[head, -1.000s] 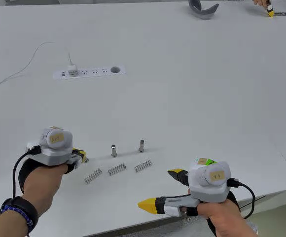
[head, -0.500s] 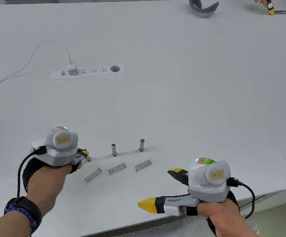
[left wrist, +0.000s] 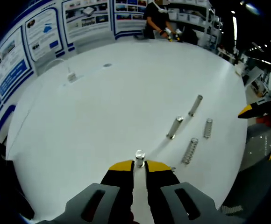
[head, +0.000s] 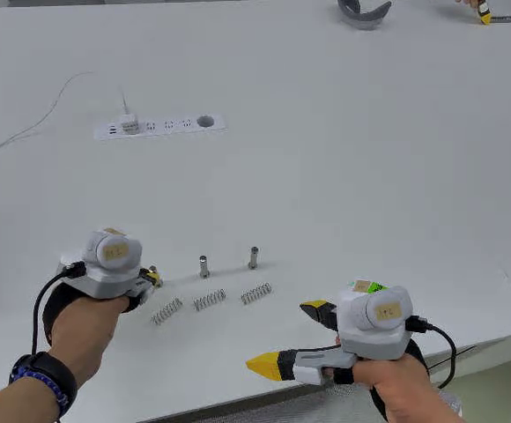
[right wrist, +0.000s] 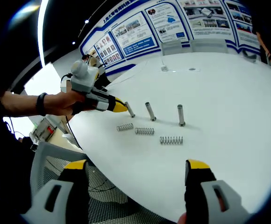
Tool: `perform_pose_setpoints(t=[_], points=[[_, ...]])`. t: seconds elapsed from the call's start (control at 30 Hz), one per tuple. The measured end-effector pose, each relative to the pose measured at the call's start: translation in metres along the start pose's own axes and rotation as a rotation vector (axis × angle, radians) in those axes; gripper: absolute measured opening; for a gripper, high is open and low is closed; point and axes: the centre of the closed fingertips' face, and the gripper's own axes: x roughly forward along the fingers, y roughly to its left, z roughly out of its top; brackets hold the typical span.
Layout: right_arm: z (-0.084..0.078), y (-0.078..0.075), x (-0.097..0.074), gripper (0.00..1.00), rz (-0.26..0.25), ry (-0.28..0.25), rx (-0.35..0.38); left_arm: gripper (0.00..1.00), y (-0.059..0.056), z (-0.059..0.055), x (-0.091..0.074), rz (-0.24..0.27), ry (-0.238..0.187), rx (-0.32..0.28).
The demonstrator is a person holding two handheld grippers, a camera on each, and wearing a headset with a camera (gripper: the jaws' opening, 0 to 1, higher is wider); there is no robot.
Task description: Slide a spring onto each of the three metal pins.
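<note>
on the table (head: 344, 167), left gripper (left wrist: 139, 166) grips pin (left wrist: 139, 155).

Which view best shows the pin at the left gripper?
The left gripper view: the leftmost pin stands clamped in the left gripper, its top clear. The right gripper view shows it side-on and small at that gripper's tip. In the head view the gripper mostly hides it.

1. You're in a lab or demo hall: blue-framed posters (right wrist: 135, 42) line the walls.
2. Your broad white surface (head: 344, 176) carries a power strip (head: 159, 128).
3. Another person (left wrist: 155, 21) works at its far end.
</note>
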Motion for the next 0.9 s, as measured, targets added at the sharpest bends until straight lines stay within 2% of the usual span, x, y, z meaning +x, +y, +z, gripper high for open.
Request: perform_pose_setpoints(t=[0.07,0.4,0.63,0.9], points=[[0.000,0.001,0.000,0.86,0.002,0.001,-0.001,0.15,-0.001,-0.005,0.002,-0.012,0.013,-0.034],[-0.001,0.001,0.002,0.86,0.009,0.007,-0.004,0.31,0.003,-0.024,-0.002,-0.021,0.029,-0.097],[-0.003,0.003,0.004,0.86,0.014,0.011,-0.006,0.37,0.005,-0.040,-0.011,-0.020,0.033,-0.101],[-0.004,0.003,0.006,0.86,0.017,0.018,-0.010,0.47,0.001,-0.049,-0.020,-0.055,0.001,-0.102]])
